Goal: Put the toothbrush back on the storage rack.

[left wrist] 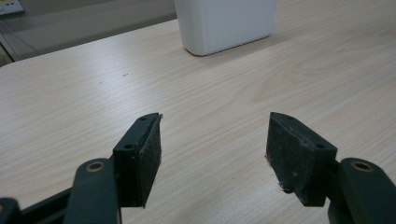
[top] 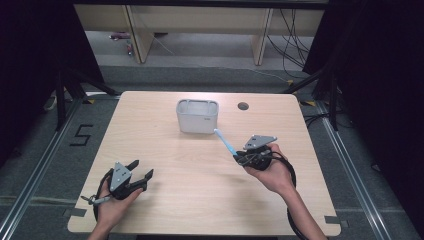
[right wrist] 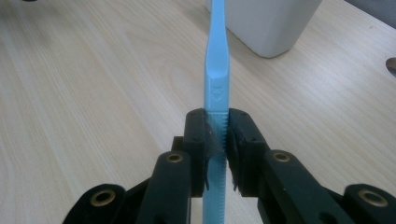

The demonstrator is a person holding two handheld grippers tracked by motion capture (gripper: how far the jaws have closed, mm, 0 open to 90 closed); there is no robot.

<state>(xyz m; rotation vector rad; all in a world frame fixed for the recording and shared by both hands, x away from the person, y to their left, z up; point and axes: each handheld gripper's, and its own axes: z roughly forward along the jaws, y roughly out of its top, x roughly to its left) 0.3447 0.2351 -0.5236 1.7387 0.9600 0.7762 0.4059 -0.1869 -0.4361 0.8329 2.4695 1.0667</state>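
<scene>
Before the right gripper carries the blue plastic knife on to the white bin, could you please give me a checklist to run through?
1. Right gripper clamped on the blue knife: ok.
2. Knife straight between the pads, tip toward the white bin: ok.
3. Bin upright on the table: ok.
4. Left gripper open and holding nothing: ok.
5. Room inside the bin: cannot tell.

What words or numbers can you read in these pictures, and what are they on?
"5": black tape figure on the grey floor, left of the table.
Small dark mark on the front of the white bin: too small to read.
Raised diamond emblem on the blue plastic knife clamped in the right gripper: a sign, no letters readable.
Label at the top left corner of the left gripper view: blurred, unreadable.
</scene>
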